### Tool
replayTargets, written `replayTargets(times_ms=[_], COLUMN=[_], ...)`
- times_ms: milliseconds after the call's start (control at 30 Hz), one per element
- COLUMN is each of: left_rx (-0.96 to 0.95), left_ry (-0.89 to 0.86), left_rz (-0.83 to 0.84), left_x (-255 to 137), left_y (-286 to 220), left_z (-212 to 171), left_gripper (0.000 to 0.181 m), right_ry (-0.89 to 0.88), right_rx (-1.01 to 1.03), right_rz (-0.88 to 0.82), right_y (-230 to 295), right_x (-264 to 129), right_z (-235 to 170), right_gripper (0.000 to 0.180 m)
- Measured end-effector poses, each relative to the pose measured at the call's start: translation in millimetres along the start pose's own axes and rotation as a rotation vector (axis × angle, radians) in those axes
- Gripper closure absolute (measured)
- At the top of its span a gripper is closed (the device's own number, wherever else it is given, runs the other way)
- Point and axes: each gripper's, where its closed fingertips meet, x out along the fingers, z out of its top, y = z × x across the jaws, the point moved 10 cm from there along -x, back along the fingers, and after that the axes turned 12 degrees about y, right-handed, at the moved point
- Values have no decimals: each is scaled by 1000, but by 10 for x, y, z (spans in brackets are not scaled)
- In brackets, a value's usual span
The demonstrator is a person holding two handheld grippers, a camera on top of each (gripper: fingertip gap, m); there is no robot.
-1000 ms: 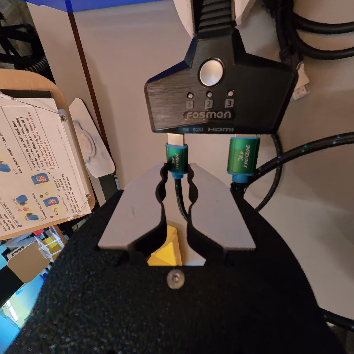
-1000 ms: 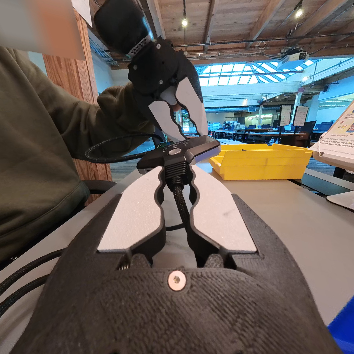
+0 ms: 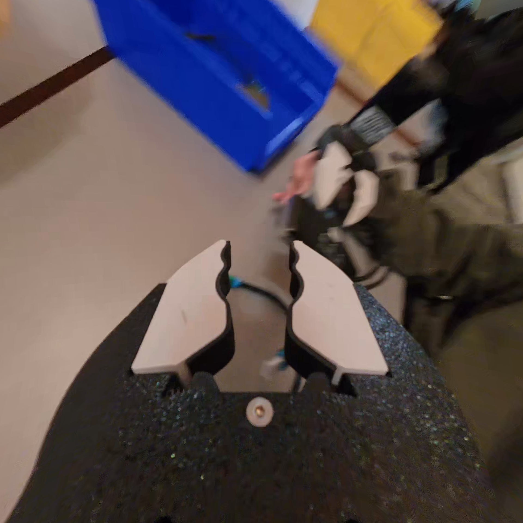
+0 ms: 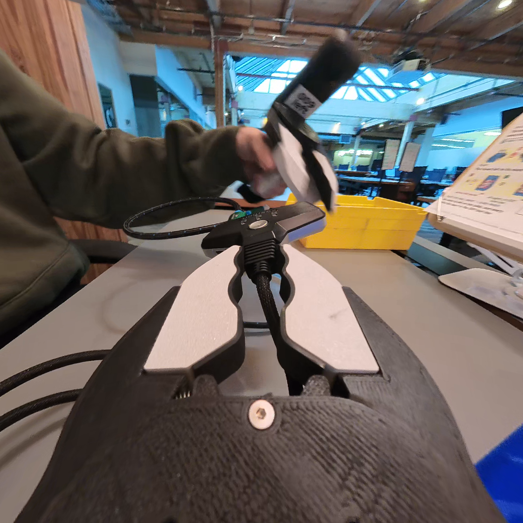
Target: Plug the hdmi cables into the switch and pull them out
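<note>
My right gripper [image 4: 260, 250] is shut on the ribbed neck of the black HDMI switch [image 4: 271, 219] and holds it just above the grey table [image 4: 396, 311]. Green plug ends [image 4: 240, 215] show at the switch's far edge, with a black braided cable [image 4: 169, 223] looping left. My left gripper [image 3: 259, 249] is open and empty; in the right wrist view it [image 4: 329, 203] hangs above the switch's far right corner. Below its fingers [image 3: 198, 305] lies a black cable with a green and blue plug [image 3: 235, 281], blurred. The right gripper [image 3: 343, 192] shows farther off there.
A blue bin [image 3: 215, 85] stands on the table beyond my left gripper, and its corner shows [image 4: 503, 467] beside my right gripper. A yellow bin [image 4: 362, 226] stands behind the switch. An instruction sheet on a stand [image 4: 481, 203] is at the right. A person's sleeve [image 4: 85, 169] fills the left.
My left gripper has let go of the cable below the left green plug, opened, and swung up and away from the switch. The right gripper still holds the switch's neck.
</note>
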Motion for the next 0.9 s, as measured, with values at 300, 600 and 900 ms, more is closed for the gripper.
replayTargets(times_ms=[300, 600, 900], left_rx=[35, -266, -359], left_ry=[357, 346, 343], left_rz=[-359, -675, -752], left_x=[497, 555, 517], left_y=[-116, 21, 108], left_z=[32, -35, -138], left_gripper=[131, 158, 159], right_ry=[-14, -53, -58], right_rx=[-54, -83, -146], right_rz=[-5, -58, -99], right_y=[26, 37, 64], right_x=[15, 10, 62], right_z=[-1, -1, -6], right_gripper=[157, 156, 153])
